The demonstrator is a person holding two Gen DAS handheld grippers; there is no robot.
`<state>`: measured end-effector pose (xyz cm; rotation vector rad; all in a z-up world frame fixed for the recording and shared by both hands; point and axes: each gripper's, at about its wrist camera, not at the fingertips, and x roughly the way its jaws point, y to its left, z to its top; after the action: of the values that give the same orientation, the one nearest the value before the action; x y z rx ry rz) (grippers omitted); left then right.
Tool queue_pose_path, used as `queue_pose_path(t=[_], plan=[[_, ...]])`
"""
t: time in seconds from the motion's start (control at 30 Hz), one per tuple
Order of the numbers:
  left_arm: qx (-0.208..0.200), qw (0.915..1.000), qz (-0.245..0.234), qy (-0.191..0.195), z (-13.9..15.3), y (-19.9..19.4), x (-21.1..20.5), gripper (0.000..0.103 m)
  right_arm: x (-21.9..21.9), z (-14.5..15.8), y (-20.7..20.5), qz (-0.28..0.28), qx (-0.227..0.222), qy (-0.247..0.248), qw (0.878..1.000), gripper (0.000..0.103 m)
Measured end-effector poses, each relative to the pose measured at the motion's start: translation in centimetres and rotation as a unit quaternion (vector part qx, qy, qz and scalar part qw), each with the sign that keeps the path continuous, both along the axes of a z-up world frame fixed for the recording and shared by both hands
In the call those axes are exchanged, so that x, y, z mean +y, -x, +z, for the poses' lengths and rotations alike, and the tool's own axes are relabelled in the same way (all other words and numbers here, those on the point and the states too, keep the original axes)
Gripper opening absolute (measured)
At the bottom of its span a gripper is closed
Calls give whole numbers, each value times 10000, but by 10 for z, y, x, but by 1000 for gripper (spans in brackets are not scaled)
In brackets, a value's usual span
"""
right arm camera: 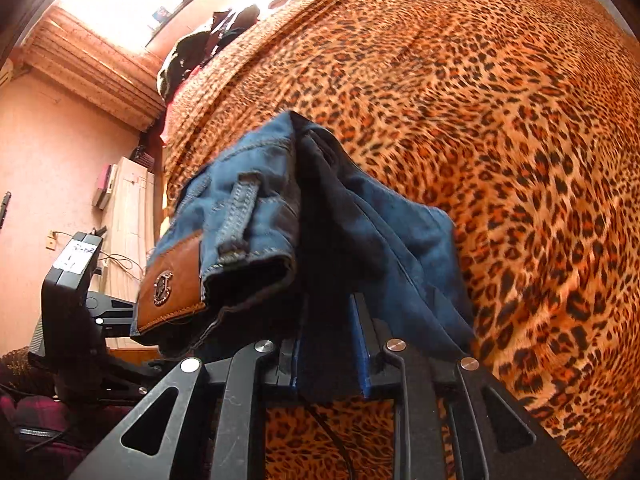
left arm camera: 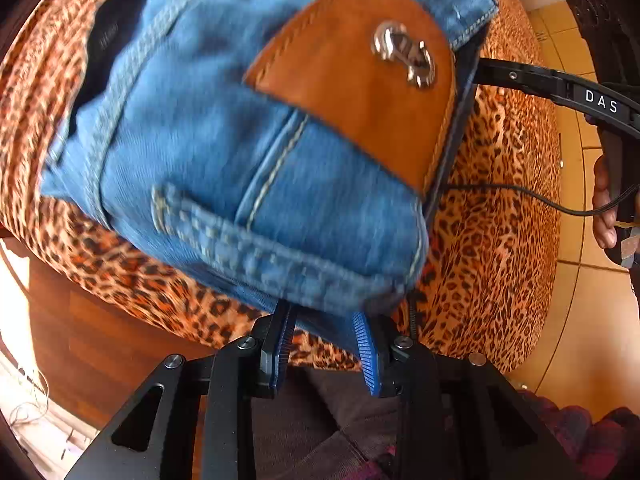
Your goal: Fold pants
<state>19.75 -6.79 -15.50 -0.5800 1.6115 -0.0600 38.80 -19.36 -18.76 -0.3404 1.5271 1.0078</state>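
bedspread: leopard print cover (right arm camera: 500,128) fills pretty much everything out in front of and under both tongs, so it's the backdrop in both wrist views.

jeans: blue denim pants (left arm camera: 224,152), bunched up at the waistband end and sitting right at the tips of both tongs. From the left tongs they loom straight ahead and fill most of the view, kinda blurry. From the right tongs they rise up just ahead of the fingers and drape off to the left, dark inside of the fabric showing.

left tongs: left gripper (left arm camera: 326,340) has its blue ribbed pads (left arm camera: 366,350) pinched in on the bottom edge of the denim, fabric tucked right between them, so it's holding the jeans.

right tongs: right gripper (right arm camera: 330,344) is also clamped narrow on a fold of the jeans, cloth running down between the two fingers. In the left wrist view its black arm pokes in from the right and disappears behind the far edge of the denim.

belt loop: loop (left arm camera: 224,240) lies across the waistband just above the left tongs' tips.

patch: tan leather label (left arm camera: 360,92) up ahead and a bit right of the left tongs; from the right tongs it's down and left.

badge: small shiny metal emblem (left arm camera: 404,56) on the patch.
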Motion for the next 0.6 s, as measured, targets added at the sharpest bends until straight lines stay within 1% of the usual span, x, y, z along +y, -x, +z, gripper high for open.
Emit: queue_pose_path(t=[0.03,0.07,0.13,0.17,0.2,0.23,0.27,0.3,0.33,0.37,0.4,0.43,0.47,0.5,0.6], plan=[[63,10000,29,61,-2,6,-1,27,-14,-6,-1,-175,32,93,9998,24],[9,9998,116,141,2,12,3,27,-27,-6,-4,-375,66,78,9992,24],[-183,9986,394,297,14,25,18,30,-49,2,-11,-792,158,-90,9967,24],[-294,9970,571,436,21,31,27,34,-58,7,-16,-1010,289,-243,9942,28],[-383,9941,796,624,26,39,37,42,-65,12,-20,-1240,446,-419,9904,37],[-448,9892,1096,864,30,44,47,46,-70,14,-25,-1457,594,-592,9858,44],[-537,9815,1439,1147,31,49,59,56,-72,15,-29,-1640,714,-754,9810,56],[-631,9716,1802,1400,32,53,69,62,-72,15,-32,-1779,832,-916,9762,60],[-720,9587,2199,1654,31,55,79,65,-68,14,-35,-1875,991,-1074,9713,60],[-799,9458,2504,1906,29,55,87,70,-61,12,-37,-1951,1190,-1181,9663,61],[-825,9344,2752,2105,25,55,92,71,-55,6,-39,-2017,1370,-1237,9619,61],[-818,9243,2965,2258,21,53,95,71,-50,1,-40,-2067,1460,-1228,9596,61],[-801,9162,3120,2381,17,51,97,71,-41,-3,-40,-2067,1501,-1194,9594,62],[-778,9118,3201,2452,14,48,98,71,-31,-8,-39,-2023,1527,-1164,9603,63],[-710,9082,3289,2488,7,42,97,70,-11,-20,-40,-1984,1651,-1212,9585,63]])
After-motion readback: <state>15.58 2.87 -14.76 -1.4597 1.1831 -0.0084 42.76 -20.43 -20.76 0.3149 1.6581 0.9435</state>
